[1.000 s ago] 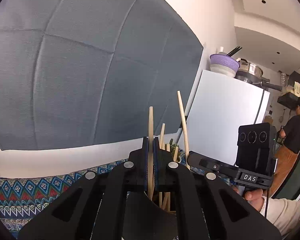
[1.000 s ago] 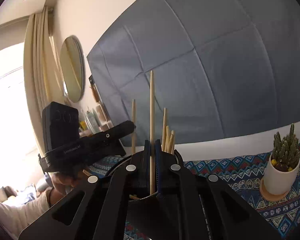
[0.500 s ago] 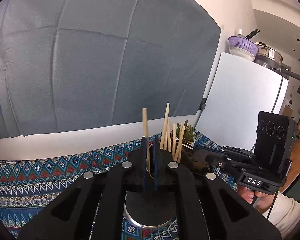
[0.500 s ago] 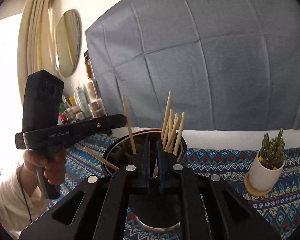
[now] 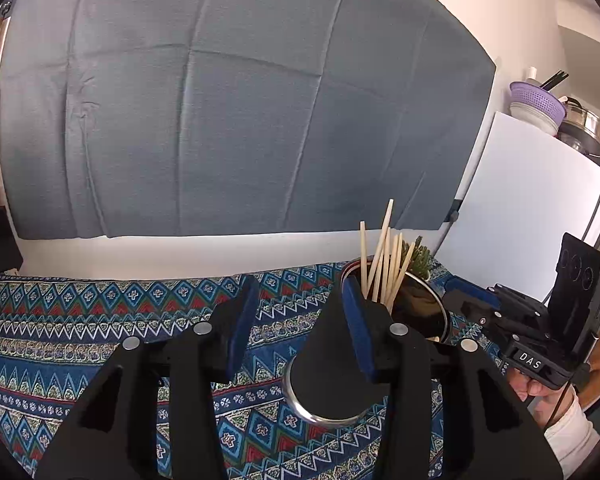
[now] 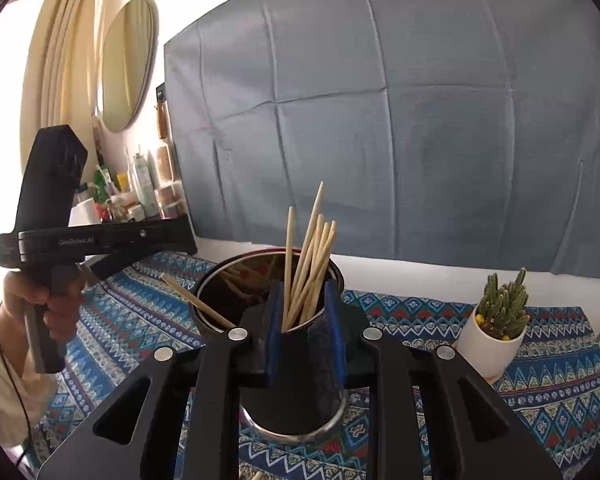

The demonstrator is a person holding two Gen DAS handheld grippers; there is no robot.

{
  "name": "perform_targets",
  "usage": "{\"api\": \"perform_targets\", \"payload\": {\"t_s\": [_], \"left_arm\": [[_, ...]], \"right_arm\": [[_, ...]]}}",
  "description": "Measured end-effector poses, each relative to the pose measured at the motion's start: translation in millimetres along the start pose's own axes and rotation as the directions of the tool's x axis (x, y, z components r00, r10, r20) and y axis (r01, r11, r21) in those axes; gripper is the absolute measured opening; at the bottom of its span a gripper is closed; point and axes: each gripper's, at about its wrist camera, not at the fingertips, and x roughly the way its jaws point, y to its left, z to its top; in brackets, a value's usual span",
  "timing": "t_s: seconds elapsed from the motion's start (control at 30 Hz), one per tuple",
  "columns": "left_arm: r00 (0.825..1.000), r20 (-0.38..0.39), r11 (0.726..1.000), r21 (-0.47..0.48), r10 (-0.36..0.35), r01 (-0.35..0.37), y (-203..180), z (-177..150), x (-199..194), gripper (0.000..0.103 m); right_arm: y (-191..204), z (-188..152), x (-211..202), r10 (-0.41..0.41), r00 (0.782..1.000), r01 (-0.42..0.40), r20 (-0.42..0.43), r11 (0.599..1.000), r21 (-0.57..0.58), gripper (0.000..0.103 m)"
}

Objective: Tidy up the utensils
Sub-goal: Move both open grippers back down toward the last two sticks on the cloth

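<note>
Left wrist view: left gripper [image 5: 298, 306] fingers opening, nothing between them; chopsticks [image 5: 384, 260] upright in steel cup [image 5: 428, 304] on patterned counter [image 5: 100, 320].

Right wrist view: right gripper [image 6: 305, 308] fingers opening, chopsticks seen between but untouched.

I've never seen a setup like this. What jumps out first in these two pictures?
A bundle of pale chopsticks fans out of a dark metal cup in the middle of a blue patterned tablecloth, with one stray stick on the rim of a pot behind. The right gripper frames that cup, its jaws opening with nothing pinched. A big grey cloth covers the wall, and a small cactus sits to the right.
</note>
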Motion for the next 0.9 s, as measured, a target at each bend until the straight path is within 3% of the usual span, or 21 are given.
{"api": "perform_targets", "payload": {"t_s": [0.07, 0.13, 0.23, 0.37, 0.53, 0.73, 0.9], "left_arm": [[1.0, -0.008, 1.0, -0.001, 0.014, -0.014, 0.3, -4.1, -5.3, 0.06], [1.0, -0.007, 1.0, 0.006, 0.025, -0.025, -1.0, -8.3, -11.8, 0.063], [0.999, -0.004, 0.999, 0.027, 0.044, -0.044, -5.8, -13.7, -21.4, 0.079], [0.998, -0.005, 0.996, 0.074, 0.059, -0.059, -14.6, -21.0, -29.2, 0.095], [0.996, -0.042, 0.993, 0.094, 0.075, -0.071, -21.0, -35.1, -33.3, 0.097], [0.985, -0.11, 0.985, 0.132, 0.13, -0.115, -29.3, -60.3, -24.3, 0.097], [0.965, -0.214, 0.985, 0.117, 0.151, -0.128, -27.9, -85.8, -10.7, 0.097]], "right_arm": [[-2.2, -2.0, -2.4, -0.016, 1.0, 0.016, -0.002, 1.0, 0.008, 0.032], [-4.0, -4.5, -5.5, -0.033, 0.999, 0.033, -0.005, 0.999, 0.015, 0.035], [-4.9, -7.0, -9.7, -0.056, 0.998, 0.057, -0.017, 0.998, 0.011, 0.043], [-3.8, -10.1, -15.4, -0.111, 0.993, 0.111, -0.034, 0.994, -0.004, 0.066], [2.0, -15.8, -21.5, -0.162, 0.984, 0.16, -0.07, 0.987, -0.036, 0.086], [2.3, -29.2, -17.4, -0.198, 0.967, 0.195, -0.163, 0.98, -0.03, 0.089], [0.4, -47.7, -8.5, -0.217, 0.94, 0.214, -0.264, 0.976, -0.038, 0.09]]}}
